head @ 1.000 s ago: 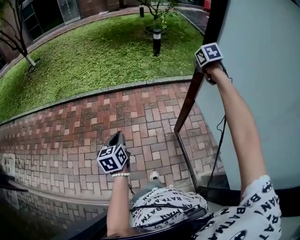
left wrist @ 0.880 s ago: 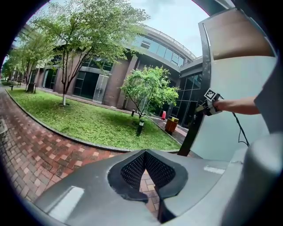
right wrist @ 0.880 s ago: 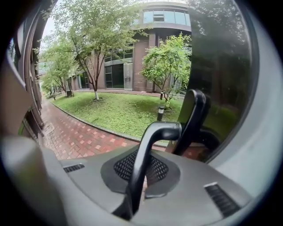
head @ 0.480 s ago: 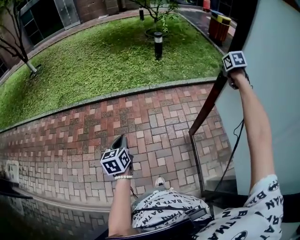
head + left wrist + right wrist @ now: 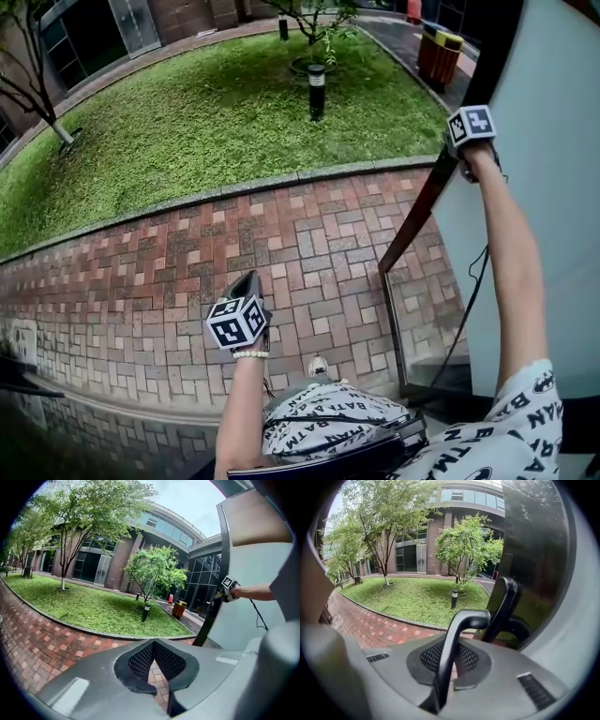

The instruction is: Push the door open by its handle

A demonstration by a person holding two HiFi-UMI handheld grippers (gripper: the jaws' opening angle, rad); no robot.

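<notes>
While the Door Stands Open, the Right Gripper Pinches Its Handle

Since the head view looks down, grass (image 5: pixel 187 122) fills the far left and the top, and a red brick path (image 5: pixel 141 272) curves below it. Low over the path hangs the left gripper (image 5: pixel 246 281), held out in front of the person. Its own view shows its two fingers (image 5: pixel 140 660) pressed together at the tips, with nothing between them. Bricks show through the small gap lower down. Just to the right and below, a white shoe (image 5: pixel 316 366) stands on the bricks. Farther up, a short black lamp (image 5: pixel 315 89) stands in the grass near a small tree. A brown bin (image 5: pixel 439 54) stands beyond it to the right.

Next comes the door (image 5: pixel 544 187). It is a big pale pane with a dark frame, and it stands open at an angle over the path. The right arm reaches high up to the door's dark edge, and the right gripper (image 5: pixel 461 148) sits there, against it. The right gripper view shows the handle (image 5: pixel 461 630), a black bent lever, running up between the fingers (image 5: pixel 471 660). The fingers pinch it from both sides. Beside the handle, the door's glass mirrors the trees.
</notes>
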